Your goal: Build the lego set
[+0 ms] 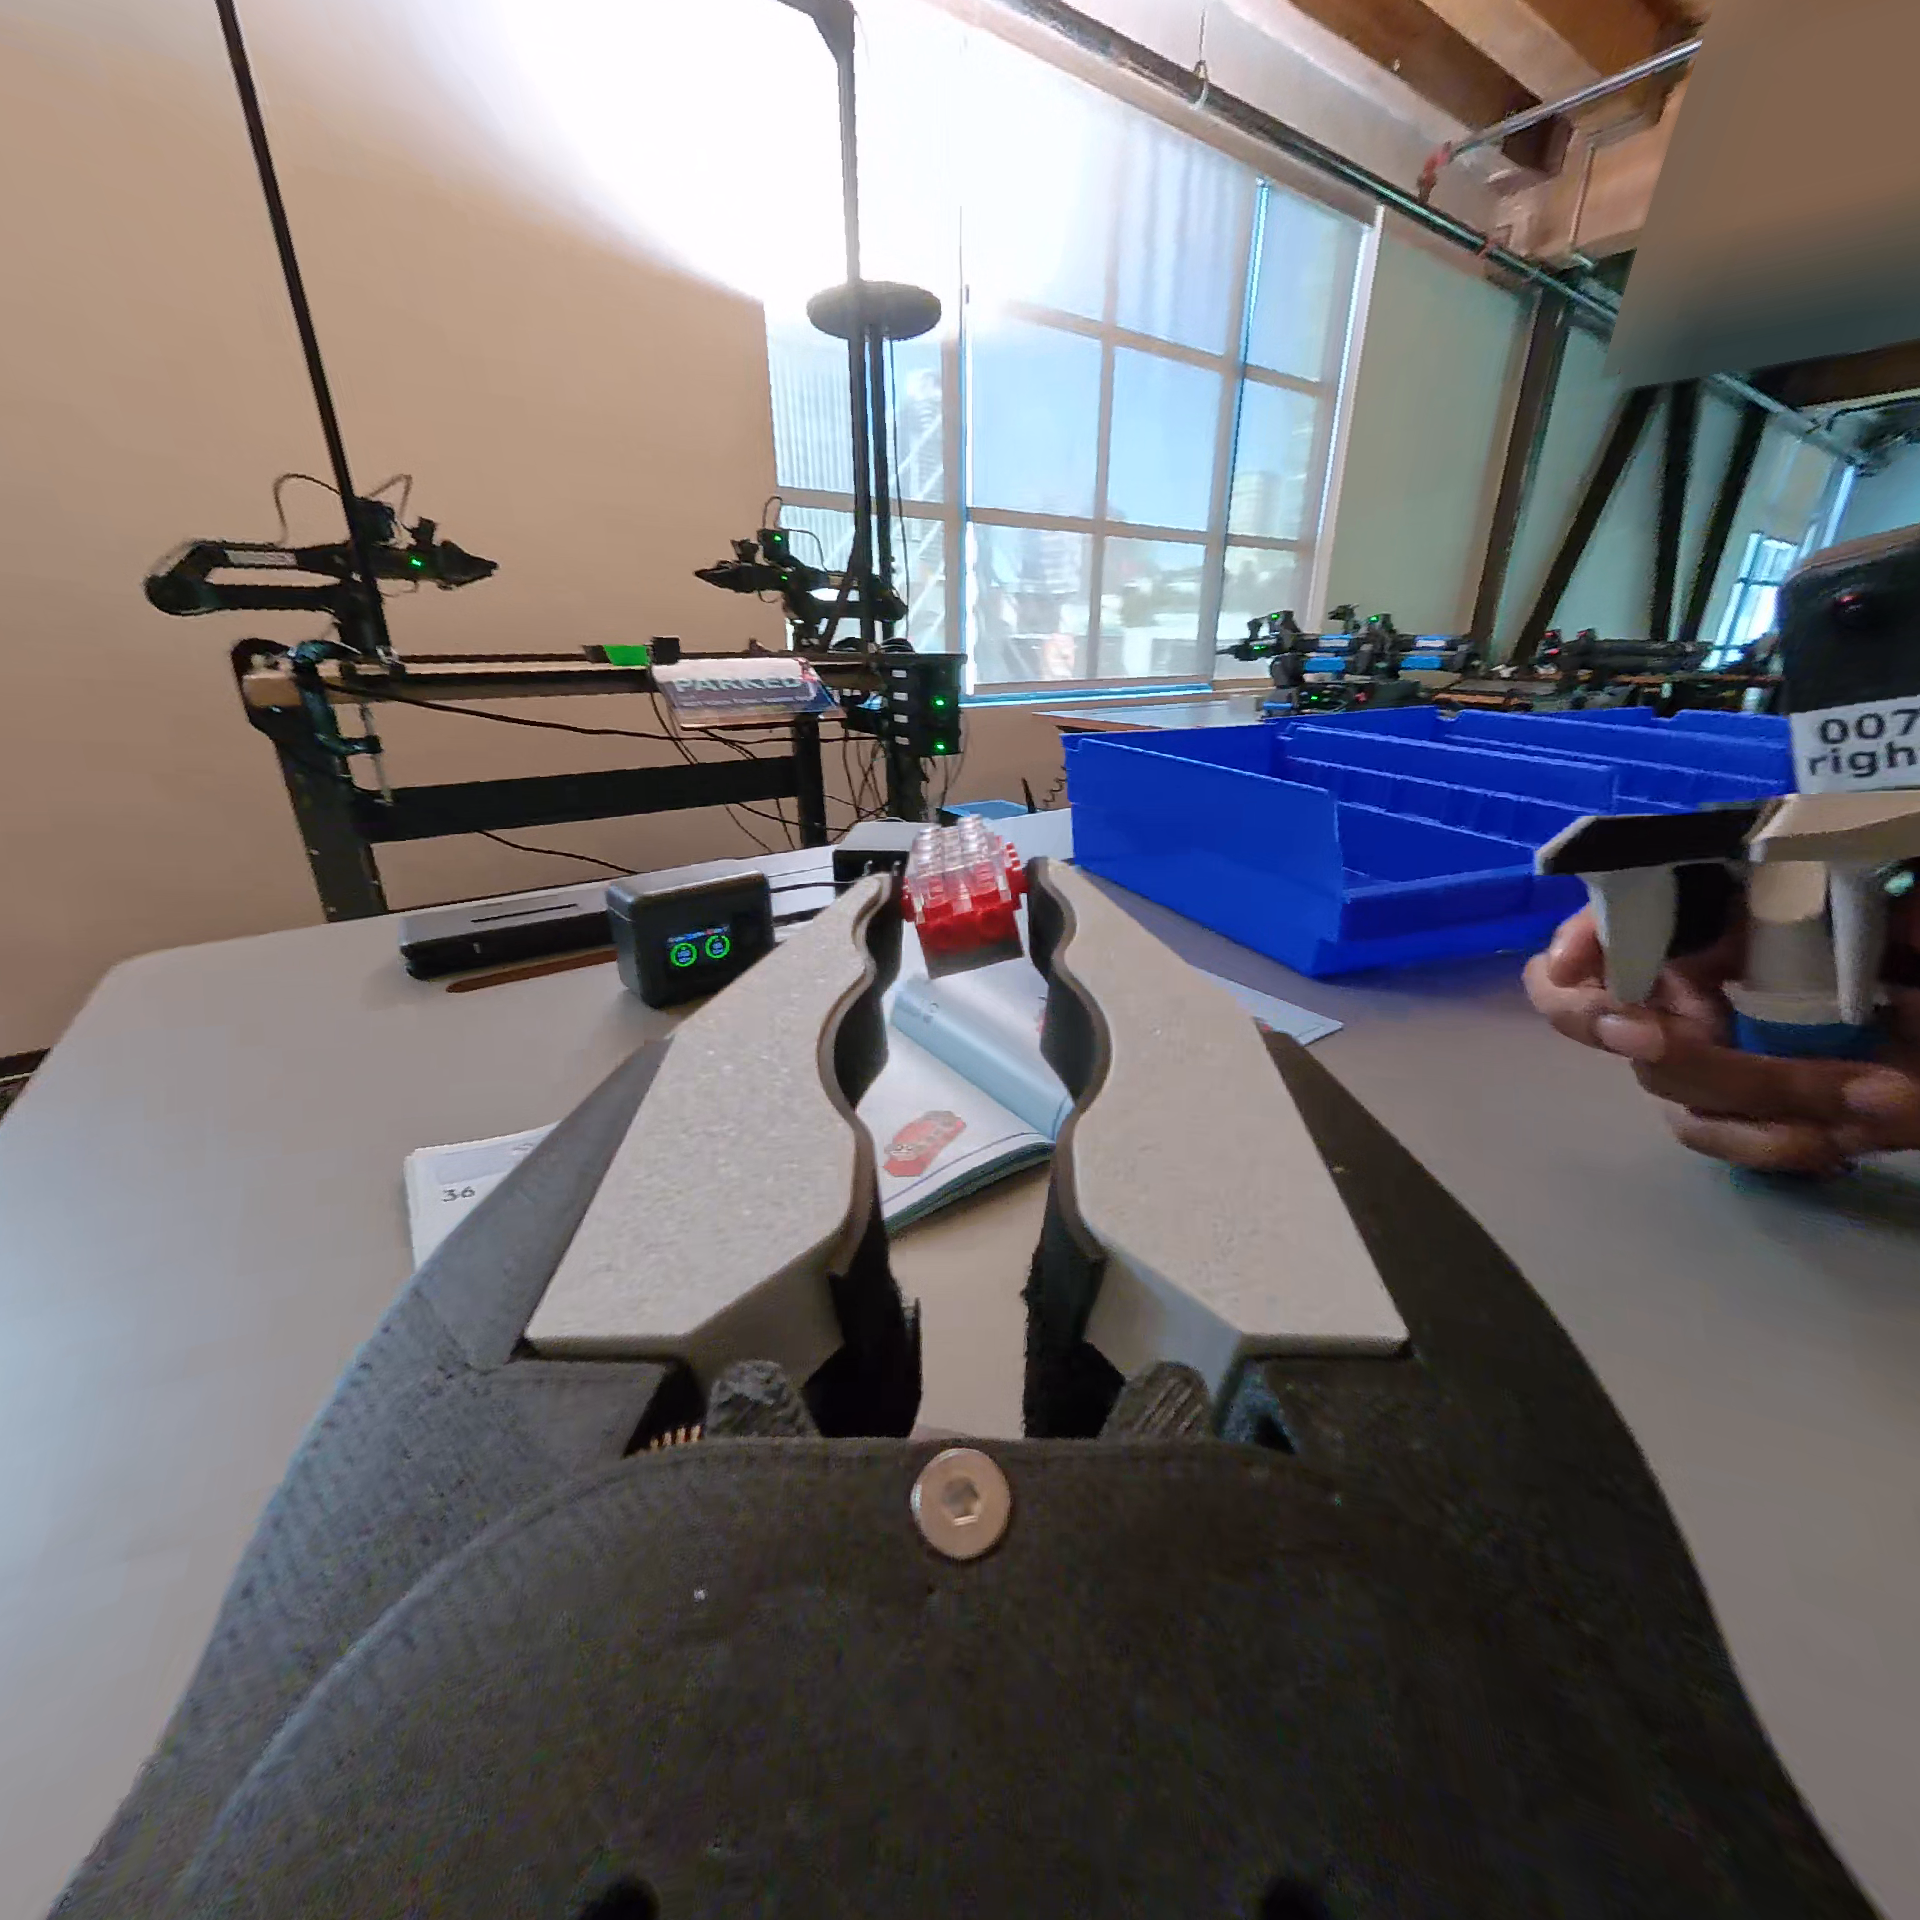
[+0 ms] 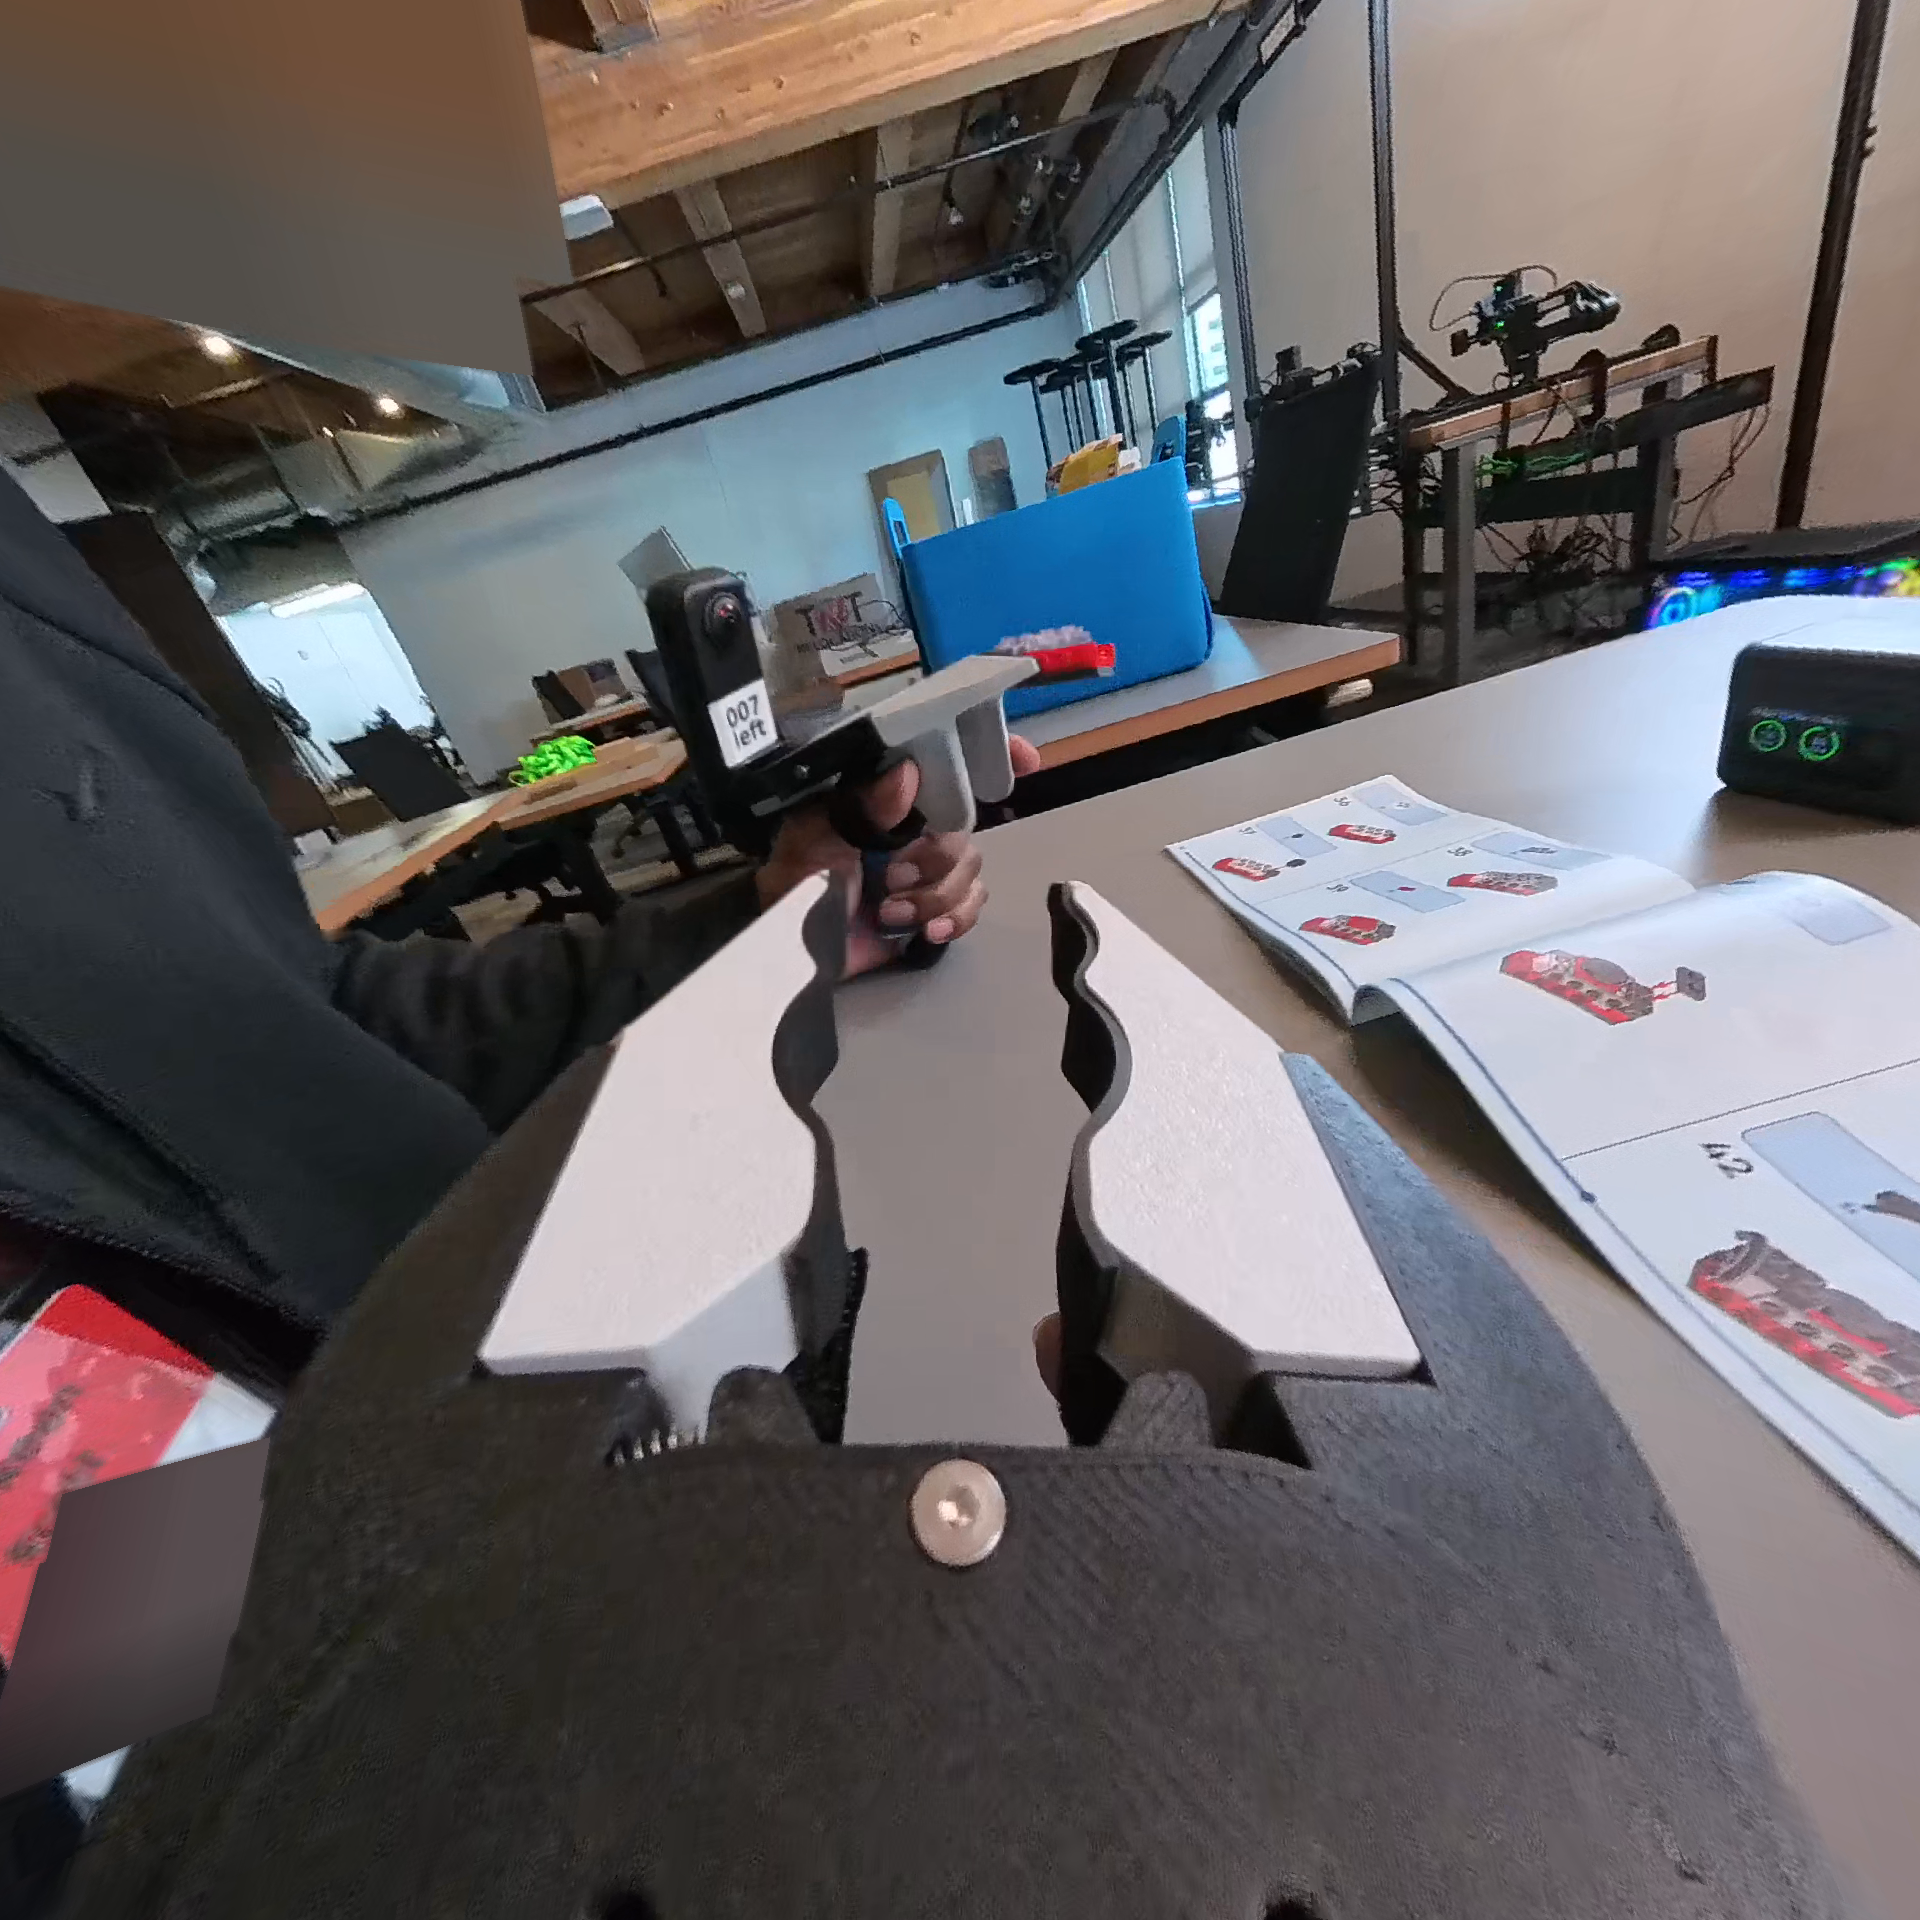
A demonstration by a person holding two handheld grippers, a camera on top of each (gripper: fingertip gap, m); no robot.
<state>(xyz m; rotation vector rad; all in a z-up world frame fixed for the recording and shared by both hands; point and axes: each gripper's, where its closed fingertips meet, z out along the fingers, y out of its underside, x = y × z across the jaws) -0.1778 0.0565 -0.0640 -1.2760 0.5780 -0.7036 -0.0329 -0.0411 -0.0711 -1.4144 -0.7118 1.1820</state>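
The grey worktop (image 1: 260,1091) carries, from biggest down, a blue divided bin (image 1: 1351,831) at the far right, an open instruction booklet (image 2: 1558,987) in the middle, and a small black box with two green rings on its screen (image 1: 688,945) beyond it.

The lego assembly (image 1: 961,899), red below with a clear studded plate on top, is up off the worktop, pinched at the very tips of the left hand-held gripper (image 1: 961,914). Its jaws are drawn in close, with only the width of the model between them, and they press on its two sides. In the right wrist view the model shows as a long, low strip, so I judge that its long axis runs forward along the fingers.

The right hand-held gripper (image 2: 940,914) stands partly open with nothing between its fingers and only bare worktop under them. It points across at the left one. The model lies ahead of it, higher and a little to the right, well apart. The left hand is the one on the model, so I judge that the right would fetch the next piece. No loose piece shows in either view.
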